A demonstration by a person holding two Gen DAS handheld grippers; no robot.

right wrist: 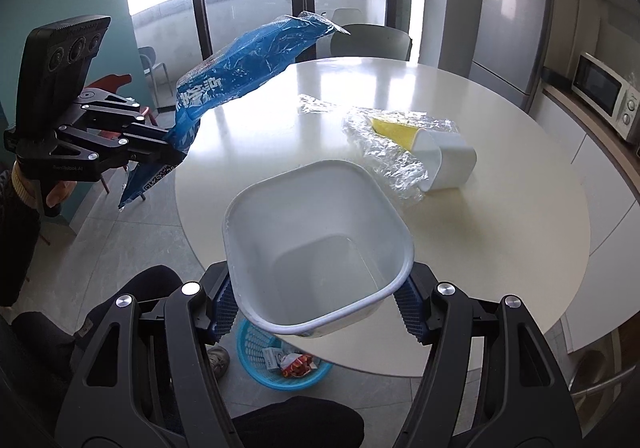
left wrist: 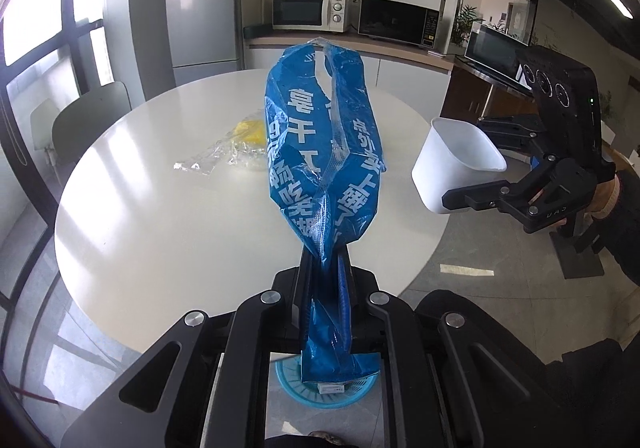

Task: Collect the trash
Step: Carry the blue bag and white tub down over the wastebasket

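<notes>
Left wrist view
- Left gripper [left wrist: 324,288]: fingers clenched on the lower end of a blue plastic bag [left wrist: 324,151]; the bag stands up from the fingers, off the round white surface [left wrist: 160,232].
- Bin: blue mesh basket [left wrist: 296,388] on the floor, seen through the gripper frame directly below the bag's lower end.
- Right gripper [left wrist: 472,197]: seen side-on at right, one finger against the outside of a white plastic tub [left wrist: 452,163], held in the air off the surface edge.
- Left on surface: crumpled clear wrap with something yellow in it [left wrist: 236,151], behind the bag.

Right wrist view
- Right gripper [right wrist: 316,308]: fingers grasping the white plastic tub [right wrist: 312,248] by its two sides, opening facing up and away; it looks empty.
- Basket [right wrist: 248,352]: on the floor below the tub, already holding a few pieces, one red wrapper and a small white box.
- Left gripper [right wrist: 172,151]: at left, holding the blue plastic bag [right wrist: 248,67] out over the floor beside the surface.
- Left on surface [right wrist: 480,248]: crinkled clear wrap [right wrist: 384,151] over a yellow paper cup [right wrist: 396,131], touching a second white tub [right wrist: 452,163] on its side; a smaller scrap of clear film [right wrist: 316,103] farther back.

Progress (judgement)
- Done: some trash binned; two items lifted and near the basket.
- Remaining: drop both; collect wrap, cup, second tub, film. Roughly midway.
</notes>
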